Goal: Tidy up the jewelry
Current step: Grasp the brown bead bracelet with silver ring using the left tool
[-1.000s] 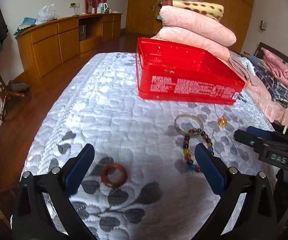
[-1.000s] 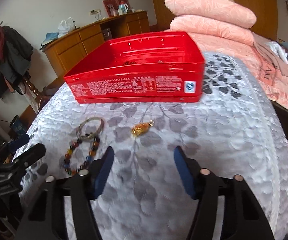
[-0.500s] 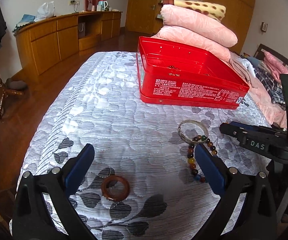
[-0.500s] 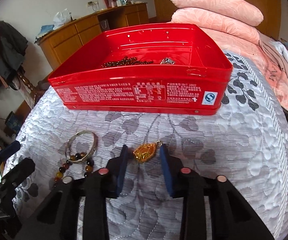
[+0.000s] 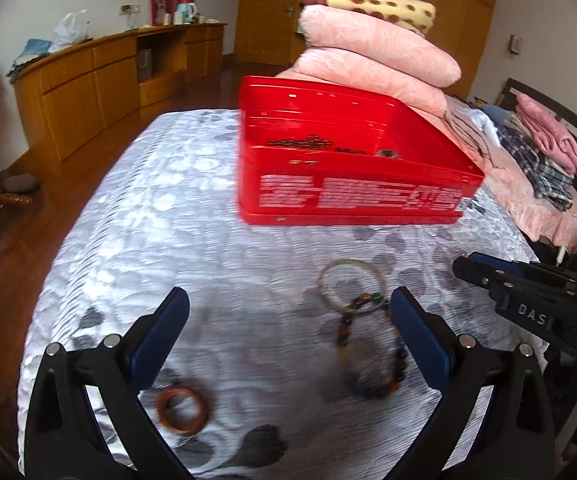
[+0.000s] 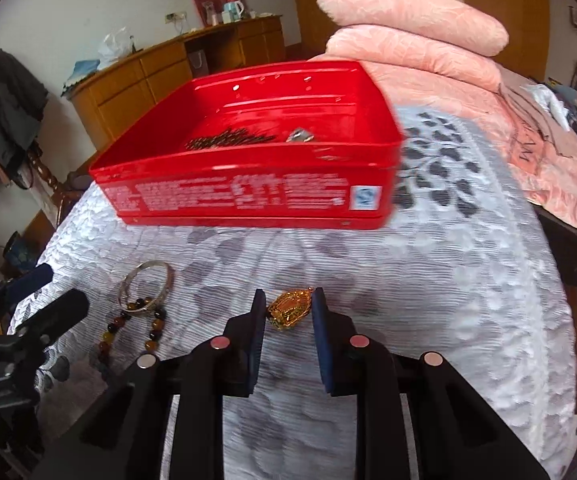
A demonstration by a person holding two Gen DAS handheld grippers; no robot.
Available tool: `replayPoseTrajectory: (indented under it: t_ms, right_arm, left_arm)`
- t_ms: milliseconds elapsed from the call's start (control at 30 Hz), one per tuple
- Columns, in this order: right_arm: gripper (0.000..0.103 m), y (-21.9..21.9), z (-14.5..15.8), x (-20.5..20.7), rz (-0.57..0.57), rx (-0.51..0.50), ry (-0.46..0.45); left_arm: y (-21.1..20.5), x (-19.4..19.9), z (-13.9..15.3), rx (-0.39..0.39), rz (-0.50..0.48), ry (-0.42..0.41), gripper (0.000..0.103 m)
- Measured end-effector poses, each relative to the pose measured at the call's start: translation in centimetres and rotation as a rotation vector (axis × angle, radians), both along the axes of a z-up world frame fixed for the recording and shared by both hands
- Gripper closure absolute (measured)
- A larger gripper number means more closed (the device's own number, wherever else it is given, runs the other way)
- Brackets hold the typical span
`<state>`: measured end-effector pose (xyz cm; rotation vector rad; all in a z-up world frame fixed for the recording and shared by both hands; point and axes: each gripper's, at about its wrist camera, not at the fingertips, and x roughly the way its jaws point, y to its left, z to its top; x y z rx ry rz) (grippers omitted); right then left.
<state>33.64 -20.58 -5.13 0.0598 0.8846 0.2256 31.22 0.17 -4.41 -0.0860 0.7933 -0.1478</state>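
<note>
Jewelry lies scattered on the grey flowered bed cover (image 6: 468, 280), near the red tin (image 6: 248, 196) that already holds a dark chain and a couple of small pieces. The right tool (image 6: 287, 312) has its two blue pads drawn close on either side of a gold pendant (image 6: 288, 311). From where I stand the pendant looks pinched between them, though I can't be sure both pads are truly touching it, or whether it has left the cover.

The left tool (image 5: 288, 320) hangs with its fingers wide apart, gripping nothing. Below it lie a silver bangle (image 5: 350, 282) overlapping a string of coloured beads (image 5: 368, 352), and well to the side a brown ring (image 5: 182, 404).

The risk is plain enough. That pendant is small, rounded and hard, so a slack or off-centre grip could let it twist out and drop during the carry to the tin. It could then land on the soft, patterned cover where it is harder to pinch, or roll off the bed's edge. A fine chain may trail from it, unseen in this blur, and snag on the tin's rim. The bangle and beads could tangle if lifted carelessly.
</note>
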Motion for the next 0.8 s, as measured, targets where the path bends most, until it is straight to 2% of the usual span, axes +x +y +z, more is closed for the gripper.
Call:
replayPoseTrajectory:
  t_ms: [400, 433, 500, 600, 633, 700, 800]
  right_arm:
    - [0.080, -1.7, -0.2, -0.2, 0.000, 0.039, -0.005]
    - [0.080, -1.7, -0.3, -0.1, 0.003, 0.042, -0.003]
    - [0.080, -1.7, -0.5, 0.0, 0.005, 0.047, 0.000]
    - [0.080, -1.9, -0.7, 0.2, 0.006, 0.053, 0.005]
    - [0.080, -1.9, -0.8, 0.2, 0.006, 0.053, 0.006]
    - [0.080, -2.0, -1.1, 0.4, 0.006, 0.057, 0.014]
    - [0.080, -2.0, -1.4, 0.6, 0.009, 0.062, 0.020]
  left_arm:
    - [-3.7, 2.9, -1.5, 0.032, -0.057, 0.069, 0.008]
    - [-3.7, 3.1, -1.7, 0.028, -0.059, 0.080, 0.010]
    - [-3.9, 3.6, -2.1, 0.014, -0.070, 0.105, 0.035]
    - [-4.1, 3.9, -2.5, 0.013, -0.069, 0.114, 0.038]
    - [-4.3, 3.9, -2.4, 0.014, -0.071, 0.110, 0.041]
    - [-4.3, 3.9, -2.5, 0.007, -0.077, 0.108, 0.054]
    - [-4.0, 3.9, -2.4, -0.012, -0.077, 0.102, 0.056]
